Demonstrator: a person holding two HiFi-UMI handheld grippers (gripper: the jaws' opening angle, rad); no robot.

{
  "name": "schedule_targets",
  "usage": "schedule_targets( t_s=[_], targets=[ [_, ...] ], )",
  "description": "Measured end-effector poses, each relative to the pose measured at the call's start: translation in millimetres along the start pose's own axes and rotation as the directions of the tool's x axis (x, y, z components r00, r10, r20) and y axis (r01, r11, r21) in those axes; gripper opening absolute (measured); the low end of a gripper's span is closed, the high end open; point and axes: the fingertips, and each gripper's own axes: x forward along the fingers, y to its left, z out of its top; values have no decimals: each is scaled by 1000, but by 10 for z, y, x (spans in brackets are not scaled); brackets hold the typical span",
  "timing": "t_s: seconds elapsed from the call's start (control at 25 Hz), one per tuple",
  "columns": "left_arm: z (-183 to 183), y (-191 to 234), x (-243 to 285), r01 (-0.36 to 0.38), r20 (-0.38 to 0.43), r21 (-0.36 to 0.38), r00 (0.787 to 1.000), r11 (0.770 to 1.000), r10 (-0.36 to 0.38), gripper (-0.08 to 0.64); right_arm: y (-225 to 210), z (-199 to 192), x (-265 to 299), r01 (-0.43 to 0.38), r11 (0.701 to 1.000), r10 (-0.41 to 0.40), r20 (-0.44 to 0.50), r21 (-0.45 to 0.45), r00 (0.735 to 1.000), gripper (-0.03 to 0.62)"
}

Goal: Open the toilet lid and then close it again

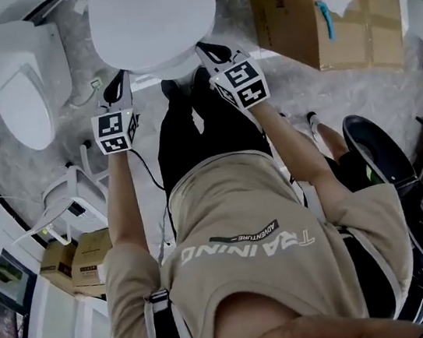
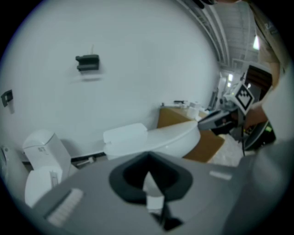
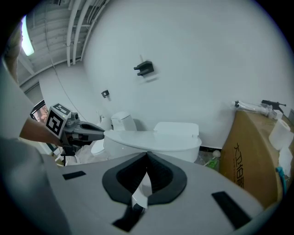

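Flanking the front edge of the toilet lid (image 1: 151,20), which lies flat and shut on the bowl, with left gripper (image 1: 115,86) and right gripper (image 1: 210,51), both pinched together on nothing. Probably poised at the opening step: next, hooking under the rim and swinging up toward the cistern (image 3: 177,129).

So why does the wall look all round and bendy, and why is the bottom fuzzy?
Left gripper view: the wide lens bows the plain white wall and darkens the corners; the grey left gripper is blurred. Right gripper view: same bowing, sharper, with a bright ceiling light glaring top left. Head view: the smooth white toilet lid looks washed out.
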Motion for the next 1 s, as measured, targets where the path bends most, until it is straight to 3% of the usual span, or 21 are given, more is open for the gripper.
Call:
schedule_targets(
  t_s=[0.32, 0.68, 1.0],
  targets=[
    [536, 222, -30, -50, 18, 40, 999, 998, 49, 5, -81, 570, -20, 12, 1000, -12, 44, -1, 999, 14],
    [1133, 450, -18, -18, 98, 51, 995, 999, 13, 5, -223, 1212, -32, 70, 998, -71, 111, 9, 991, 14],
    [1434, 649, 99, 40, 137, 34, 989, 999, -45, 5, -387, 1553, 62, 135, 990, -138, 83, 40, 987, 12]
  ],
)
